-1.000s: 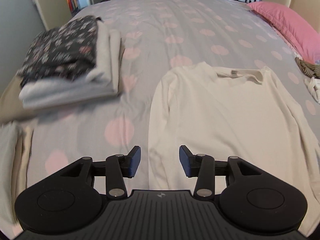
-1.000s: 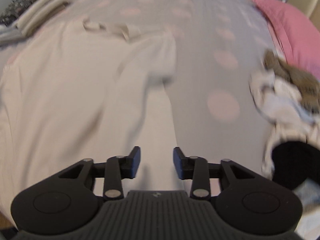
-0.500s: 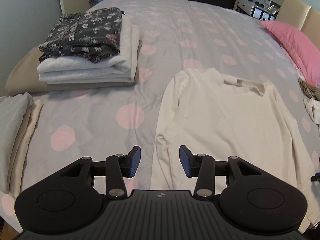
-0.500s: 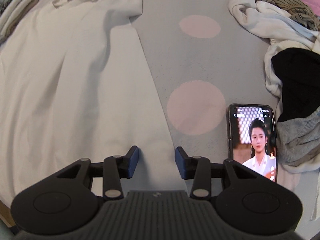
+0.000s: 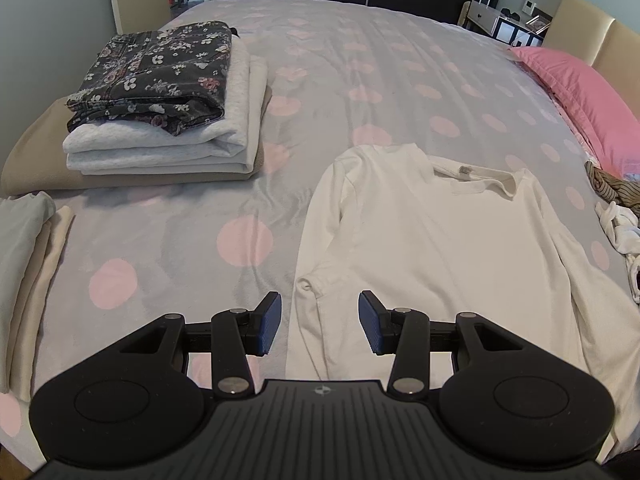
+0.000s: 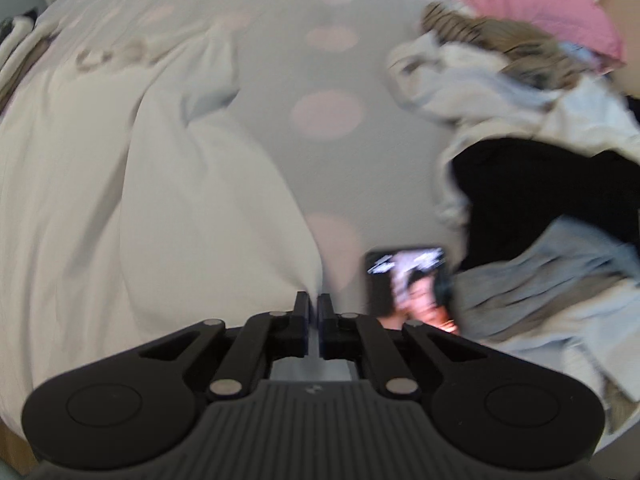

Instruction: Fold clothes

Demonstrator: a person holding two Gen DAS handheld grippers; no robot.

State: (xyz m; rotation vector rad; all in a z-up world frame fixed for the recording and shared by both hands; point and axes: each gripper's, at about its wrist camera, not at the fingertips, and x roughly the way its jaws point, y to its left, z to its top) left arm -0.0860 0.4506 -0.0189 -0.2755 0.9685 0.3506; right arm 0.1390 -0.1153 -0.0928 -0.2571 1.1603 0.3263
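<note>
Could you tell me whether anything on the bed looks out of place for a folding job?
Yes. A phone with its screen lit lies on the bedspread, between the white shirt's hem and the unfolded clothes pile. It sits close beside the right gripper, whose jaws pinch the hem.

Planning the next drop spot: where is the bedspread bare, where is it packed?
Bare: the grey pink-dotted bedspread between the folded stack topped by floral dark fabric and the white long-sleeved shirt, plus the far stretch toward the pink pillow. Crowded: beside the lit phone, against the unfolded clothes heap.
</note>
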